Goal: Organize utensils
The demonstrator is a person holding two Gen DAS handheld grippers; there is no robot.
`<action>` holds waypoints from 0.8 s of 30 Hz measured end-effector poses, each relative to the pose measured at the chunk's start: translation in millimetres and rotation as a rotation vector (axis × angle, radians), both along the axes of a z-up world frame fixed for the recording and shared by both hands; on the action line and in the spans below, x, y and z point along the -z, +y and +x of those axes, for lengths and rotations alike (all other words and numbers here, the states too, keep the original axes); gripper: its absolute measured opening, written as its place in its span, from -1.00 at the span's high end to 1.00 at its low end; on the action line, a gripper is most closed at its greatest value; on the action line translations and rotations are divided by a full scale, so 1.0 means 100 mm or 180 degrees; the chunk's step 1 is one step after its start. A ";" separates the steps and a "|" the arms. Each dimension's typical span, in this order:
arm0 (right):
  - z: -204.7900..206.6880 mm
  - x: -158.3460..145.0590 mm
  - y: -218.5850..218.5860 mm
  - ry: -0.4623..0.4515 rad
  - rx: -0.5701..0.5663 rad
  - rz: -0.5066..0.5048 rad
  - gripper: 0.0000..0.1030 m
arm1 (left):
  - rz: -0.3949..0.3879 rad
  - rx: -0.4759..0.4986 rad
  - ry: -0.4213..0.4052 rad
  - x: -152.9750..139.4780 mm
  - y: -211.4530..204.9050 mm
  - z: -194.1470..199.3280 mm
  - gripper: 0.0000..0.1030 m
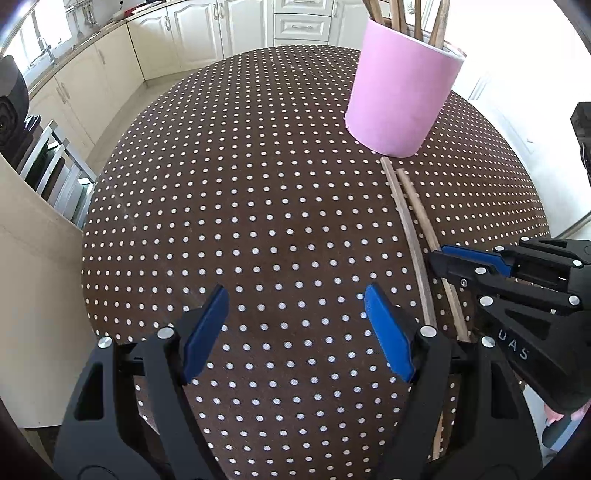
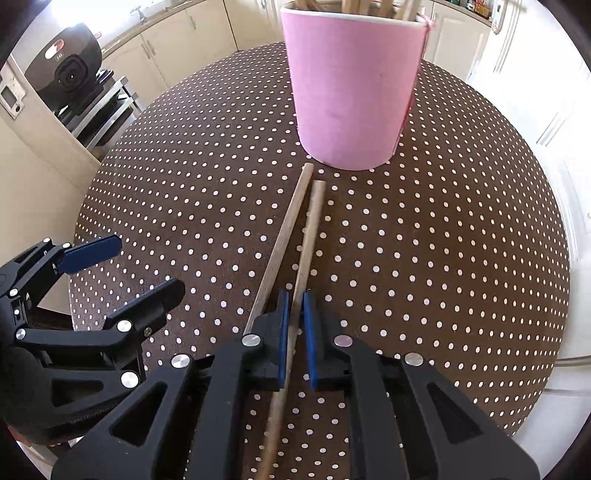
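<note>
Two wooden chopsticks lie side by side on the brown polka-dot tablecloth (image 2: pixel 424 258), pointing at a pink cup (image 2: pixel 351 92) that holds several wooden sticks. My right gripper (image 2: pixel 295 295) is shut on the right chopstick (image 2: pixel 312 229), near its middle; the left chopstick (image 2: pixel 284 229) lies free just beside the left pad. In the left wrist view the same pair (image 1: pixel 410 229) runs down from the pink cup (image 1: pixel 399 96), and the right gripper (image 1: pixel 434 258) comes in from the right. My left gripper (image 1: pixel 295 325) hovers open over bare cloth, left of the chopsticks.
The round table's edge curves close on the left and right. A black appliance (image 2: pixel 70 70) sits on a metal rack beyond the left edge. Cream kitchen cabinets (image 1: pixel 192 33) line the far wall. The left gripper (image 2: pixel 151 264) stands left of the right one.
</note>
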State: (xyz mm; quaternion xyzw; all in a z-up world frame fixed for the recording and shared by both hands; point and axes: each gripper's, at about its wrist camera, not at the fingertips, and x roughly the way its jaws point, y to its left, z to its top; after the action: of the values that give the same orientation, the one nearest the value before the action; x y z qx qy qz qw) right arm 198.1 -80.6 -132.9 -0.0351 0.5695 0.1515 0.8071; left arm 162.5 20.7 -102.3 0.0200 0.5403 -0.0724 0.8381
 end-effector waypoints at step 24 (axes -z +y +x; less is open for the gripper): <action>0.00 -0.05 -0.81 0.0062 0.0382 0.0325 0.91 | -0.0416 0.0106 0.0334 0.08 -0.72 0.41 0.24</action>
State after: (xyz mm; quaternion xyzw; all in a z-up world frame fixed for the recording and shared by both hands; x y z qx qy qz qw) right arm 197.7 -162.0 -127.7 0.0417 0.5699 0.1321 0.8100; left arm 203.2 -51.0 -110.5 -0.0296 0.5772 -0.1223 0.8068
